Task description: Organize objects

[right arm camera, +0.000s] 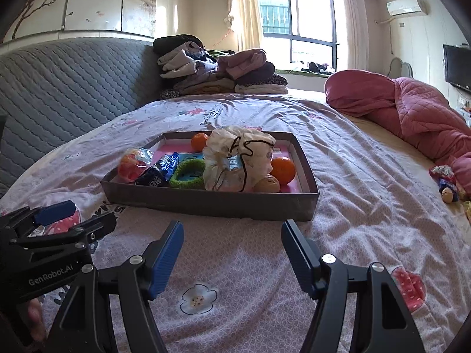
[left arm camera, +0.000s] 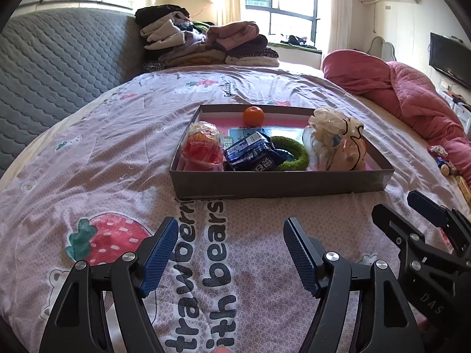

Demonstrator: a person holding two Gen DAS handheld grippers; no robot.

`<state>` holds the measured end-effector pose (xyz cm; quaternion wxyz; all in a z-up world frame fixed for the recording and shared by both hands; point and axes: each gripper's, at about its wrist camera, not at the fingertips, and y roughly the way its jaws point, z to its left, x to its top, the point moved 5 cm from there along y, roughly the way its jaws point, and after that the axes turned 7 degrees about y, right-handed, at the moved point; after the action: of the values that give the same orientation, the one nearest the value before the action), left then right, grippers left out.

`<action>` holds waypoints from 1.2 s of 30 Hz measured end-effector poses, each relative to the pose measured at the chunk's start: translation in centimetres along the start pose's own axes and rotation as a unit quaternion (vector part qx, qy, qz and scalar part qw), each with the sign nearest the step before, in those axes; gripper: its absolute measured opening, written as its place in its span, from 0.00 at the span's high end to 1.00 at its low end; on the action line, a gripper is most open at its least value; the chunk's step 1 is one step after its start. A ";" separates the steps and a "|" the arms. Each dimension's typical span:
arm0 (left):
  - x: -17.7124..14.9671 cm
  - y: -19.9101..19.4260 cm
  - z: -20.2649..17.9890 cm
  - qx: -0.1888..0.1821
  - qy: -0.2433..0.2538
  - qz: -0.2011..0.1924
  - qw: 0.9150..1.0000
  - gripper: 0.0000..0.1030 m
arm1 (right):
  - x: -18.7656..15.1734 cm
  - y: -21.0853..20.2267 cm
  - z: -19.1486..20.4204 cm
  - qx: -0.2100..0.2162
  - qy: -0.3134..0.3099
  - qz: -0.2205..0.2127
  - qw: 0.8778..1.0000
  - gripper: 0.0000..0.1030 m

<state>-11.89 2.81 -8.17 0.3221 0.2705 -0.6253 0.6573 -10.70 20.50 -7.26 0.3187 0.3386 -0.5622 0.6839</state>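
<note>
A shallow grey box (left arm camera: 276, 184) (right arm camera: 212, 203) lies on the bed ahead of both grippers. It holds a red packaged item (left arm camera: 203, 147) (right arm camera: 132, 166), a dark blue snack packet (left arm camera: 253, 153) (right arm camera: 160, 172), a green ring (left arm camera: 291, 153) (right arm camera: 188, 173), a cream gauze pouch (left arm camera: 335, 141) (right arm camera: 238, 158) and oranges (left arm camera: 253, 116) (right arm camera: 282, 170). My left gripper (left arm camera: 231, 229) is open and empty, just short of the box. My right gripper (right arm camera: 232, 232) is open and empty, near the box's front wall. Each gripper shows in the other's view: the right one in the left wrist view (left arm camera: 409, 209), the left one in the right wrist view (right arm camera: 85, 214).
The bedsheet (left arm camera: 117, 153) is pink with strawberry prints. A small wrapped toy (right arm camera: 446, 184) (left arm camera: 441, 158) lies at the right by a red quilt (right arm camera: 412, 111). Folded clothes (right arm camera: 217, 70) are stacked at the far end. A grey quilted headboard (right arm camera: 67, 79) runs along the left.
</note>
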 end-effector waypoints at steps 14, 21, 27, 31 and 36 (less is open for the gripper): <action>-0.7 0.9 0.6 0.002 -0.010 0.004 1.000 0.27 | -0.6 0.4 -0.4 -0.004 0.008 0.004 1.000 0.34; -0.8 0.8 0.4 0.000 -0.007 0.000 1.000 0.27 | -0.6 0.4 -0.5 -0.004 0.009 0.005 1.000 0.34; -0.8 0.8 0.5 -0.001 -0.008 0.001 1.000 0.27 | -0.6 0.3 -0.4 -0.003 0.007 0.004 1.000 0.34; -0.8 0.9 0.8 -0.005 -0.016 0.003 1.000 0.27 | -0.6 0.3 -0.3 -0.004 0.004 0.005 1.000 0.34; -0.8 0.9 0.9 -0.001 -0.017 0.006 1.000 0.27 | -0.5 0.3 -0.2 -0.005 0.001 0.004 1.000 0.34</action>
<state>-12.14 1.79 -9.28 0.3078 0.2777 -0.6328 0.6540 -10.66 20.61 -7.89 0.3185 0.3339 -0.5667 0.6826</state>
